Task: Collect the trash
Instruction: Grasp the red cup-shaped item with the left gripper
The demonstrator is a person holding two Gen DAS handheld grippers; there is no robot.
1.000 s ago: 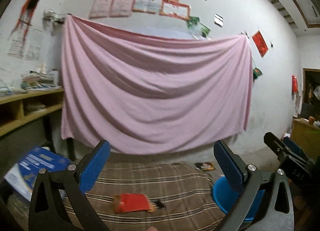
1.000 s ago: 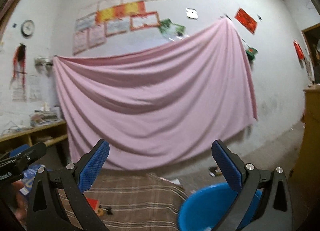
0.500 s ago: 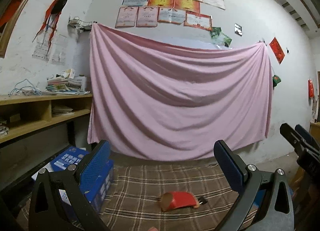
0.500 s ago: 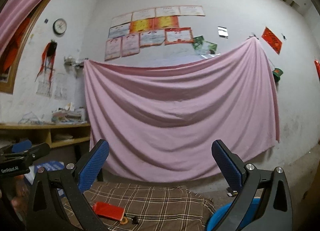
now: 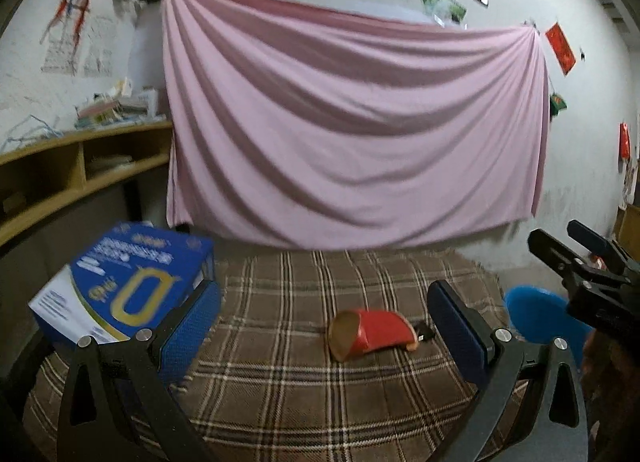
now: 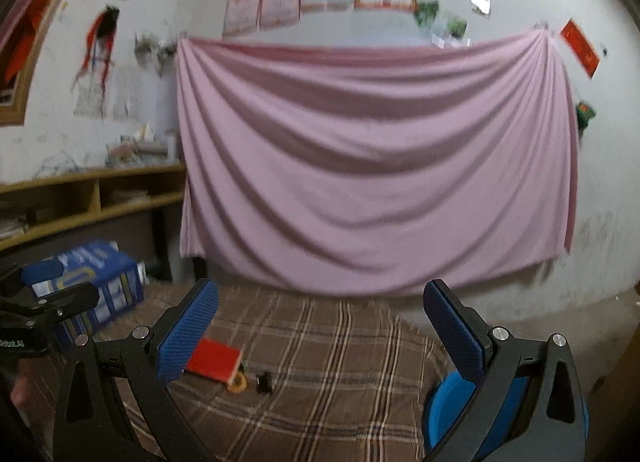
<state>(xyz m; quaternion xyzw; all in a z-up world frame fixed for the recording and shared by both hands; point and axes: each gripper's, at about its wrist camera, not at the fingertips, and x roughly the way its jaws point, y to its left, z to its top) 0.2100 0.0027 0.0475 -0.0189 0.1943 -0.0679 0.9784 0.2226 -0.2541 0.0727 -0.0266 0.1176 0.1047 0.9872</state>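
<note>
A crumpled red wrapper (image 5: 370,335) with a tan inner side lies on the brown plaid blanket (image 5: 280,382), a small black object (image 5: 423,330) just right of it. My left gripper (image 5: 323,326) is open and held above the blanket, the wrapper lying between and beyond its fingers, apart from them. In the right wrist view the red wrapper (image 6: 214,359) lies beside the left finger, with a small orange piece (image 6: 237,387) and the black object (image 6: 264,381) near it. My right gripper (image 6: 320,336) is open and holds nothing. A blue basin (image 5: 540,314) sits right of the blanket.
A blue and white carton (image 5: 120,282) stands at the blanket's left edge. Wooden shelves (image 5: 60,178) run along the left wall. A pink sheet (image 5: 352,134) hangs on the back wall. The right gripper's tool (image 5: 592,274) shows at the right of the left wrist view.
Both views have tilted downward and drawn closer to the blanket. The red wrapper now sits higher and larger between the left gripper's fingers. Both grippers stay open.
</note>
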